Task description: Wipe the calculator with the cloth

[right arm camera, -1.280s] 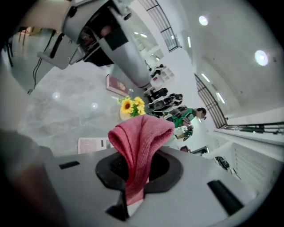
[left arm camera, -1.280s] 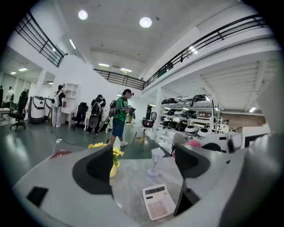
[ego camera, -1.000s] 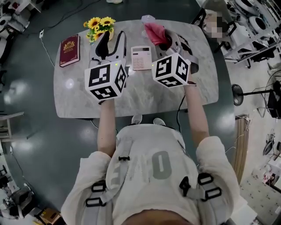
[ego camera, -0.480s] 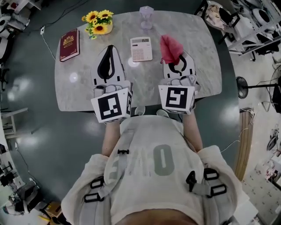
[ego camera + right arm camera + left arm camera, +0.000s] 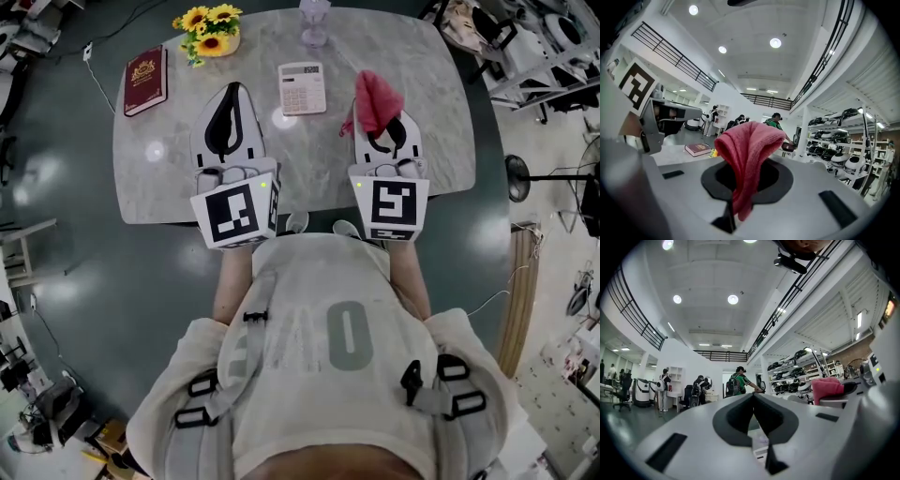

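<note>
The white calculator [image 5: 302, 88] lies flat on the marble table [image 5: 422, 66], at the middle toward the far side. My left gripper [image 5: 233, 91] rests level over the table to the calculator's left, jaws shut with nothing between them [image 5: 753, 397]. My right gripper [image 5: 378, 89] sits to the calculator's right, shut on the red cloth [image 5: 377, 100], which bunches up over its tips [image 5: 746, 150] and droops down between the jaws. Neither gripper touches the calculator.
A dark red book [image 5: 144, 81] lies at the table's far left, with a bunch of sunflowers [image 5: 210, 26] beside it. A clear glass vase [image 5: 314, 21] stands at the far edge behind the calculator. In the left gripper view, people stand in the hall beyond.
Both grippers have drawn back toward the person, away from the calculator. The right gripper rolled level with the cloth still in it. The left gripper's jaws closed.
</note>
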Tool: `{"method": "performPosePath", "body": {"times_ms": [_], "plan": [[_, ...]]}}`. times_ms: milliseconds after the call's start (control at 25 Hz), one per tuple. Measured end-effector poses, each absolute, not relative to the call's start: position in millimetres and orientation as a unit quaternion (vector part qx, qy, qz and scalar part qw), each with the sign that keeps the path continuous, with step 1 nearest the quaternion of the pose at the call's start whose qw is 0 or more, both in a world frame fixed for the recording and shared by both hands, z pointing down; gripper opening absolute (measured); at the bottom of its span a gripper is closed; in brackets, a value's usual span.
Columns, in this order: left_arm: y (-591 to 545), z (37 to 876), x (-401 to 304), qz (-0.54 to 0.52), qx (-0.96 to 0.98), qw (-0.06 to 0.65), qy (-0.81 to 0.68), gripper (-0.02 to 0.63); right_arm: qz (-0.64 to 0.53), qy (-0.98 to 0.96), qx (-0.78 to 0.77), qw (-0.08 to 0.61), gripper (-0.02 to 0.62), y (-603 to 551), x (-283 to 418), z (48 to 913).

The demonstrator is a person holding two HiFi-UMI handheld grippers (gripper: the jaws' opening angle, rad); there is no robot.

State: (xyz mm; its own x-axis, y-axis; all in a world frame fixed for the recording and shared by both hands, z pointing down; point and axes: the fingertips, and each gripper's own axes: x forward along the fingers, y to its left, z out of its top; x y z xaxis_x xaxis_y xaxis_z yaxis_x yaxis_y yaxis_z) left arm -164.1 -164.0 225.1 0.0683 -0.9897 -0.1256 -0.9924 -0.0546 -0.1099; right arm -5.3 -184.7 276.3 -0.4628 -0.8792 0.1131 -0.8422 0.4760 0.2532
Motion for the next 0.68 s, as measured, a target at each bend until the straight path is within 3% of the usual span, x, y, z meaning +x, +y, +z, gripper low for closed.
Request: {"method": "performPosePath", "body": {"times_ms": [680], "plan": [[-150.9,226.0,-169.9,0.004,-0.721,0.088,0.687,0.021,-0.079,-0.848,0.512,0.111,0.054,-177.4,3.0,273.2]]}}
